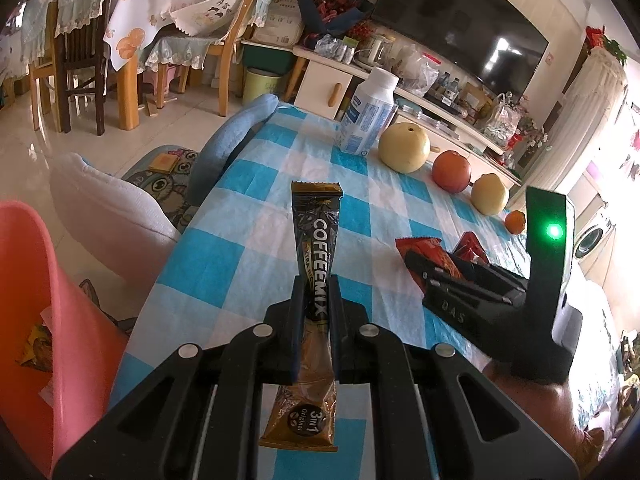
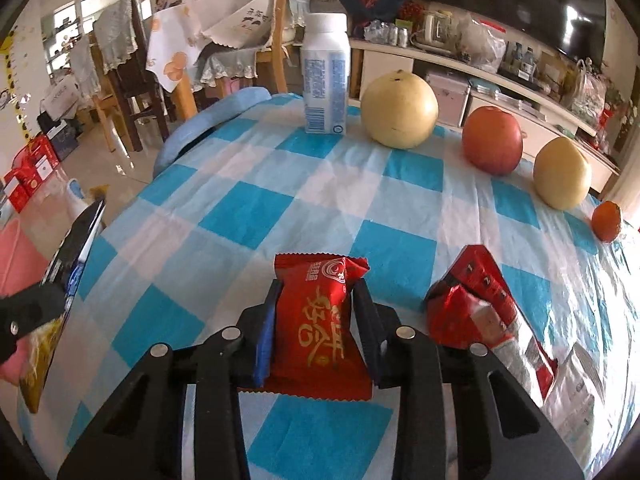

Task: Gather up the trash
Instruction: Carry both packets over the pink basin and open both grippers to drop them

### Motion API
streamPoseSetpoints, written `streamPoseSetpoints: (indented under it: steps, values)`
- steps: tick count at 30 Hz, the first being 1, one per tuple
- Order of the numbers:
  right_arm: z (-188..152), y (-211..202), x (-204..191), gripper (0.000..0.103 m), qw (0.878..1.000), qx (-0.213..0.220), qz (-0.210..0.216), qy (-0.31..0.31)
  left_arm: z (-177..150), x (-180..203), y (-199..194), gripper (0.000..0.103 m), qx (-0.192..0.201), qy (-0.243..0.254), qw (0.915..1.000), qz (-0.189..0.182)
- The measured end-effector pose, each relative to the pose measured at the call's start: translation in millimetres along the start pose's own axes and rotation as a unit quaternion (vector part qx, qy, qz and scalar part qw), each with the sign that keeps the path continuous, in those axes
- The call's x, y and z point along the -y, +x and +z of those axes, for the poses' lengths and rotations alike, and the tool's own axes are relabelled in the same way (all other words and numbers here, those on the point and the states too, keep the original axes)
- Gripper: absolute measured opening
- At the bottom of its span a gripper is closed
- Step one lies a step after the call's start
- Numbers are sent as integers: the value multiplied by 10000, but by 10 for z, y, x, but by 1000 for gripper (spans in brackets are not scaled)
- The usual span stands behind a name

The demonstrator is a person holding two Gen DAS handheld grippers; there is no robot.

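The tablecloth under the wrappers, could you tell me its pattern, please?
Blue-and-white checks on the tablecloth, clearest in the right wrist view.

Your left gripper is matte black plastic, its linkage arms pinned with round silver rivets and cut with long triangular windows. Your right gripper is built the same, but one finger wears a blue pad. From the left camera, its body carries embossed letters on the side and an upright black block with a glowing green light.
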State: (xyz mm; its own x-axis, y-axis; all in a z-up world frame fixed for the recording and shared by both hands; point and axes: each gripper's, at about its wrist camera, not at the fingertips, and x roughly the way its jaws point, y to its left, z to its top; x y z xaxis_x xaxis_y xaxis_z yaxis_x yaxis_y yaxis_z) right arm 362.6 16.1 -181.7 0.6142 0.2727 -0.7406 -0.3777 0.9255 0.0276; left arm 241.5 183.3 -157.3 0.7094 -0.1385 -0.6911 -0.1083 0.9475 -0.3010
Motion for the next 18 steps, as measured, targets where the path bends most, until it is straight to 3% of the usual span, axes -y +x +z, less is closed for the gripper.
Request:
streamPoseSetpoints:
  steps: [18]
  values:
    - [-265,-710,-280,37,9978,314,487,336,61,-34,-329,13,361,159,9989,233]
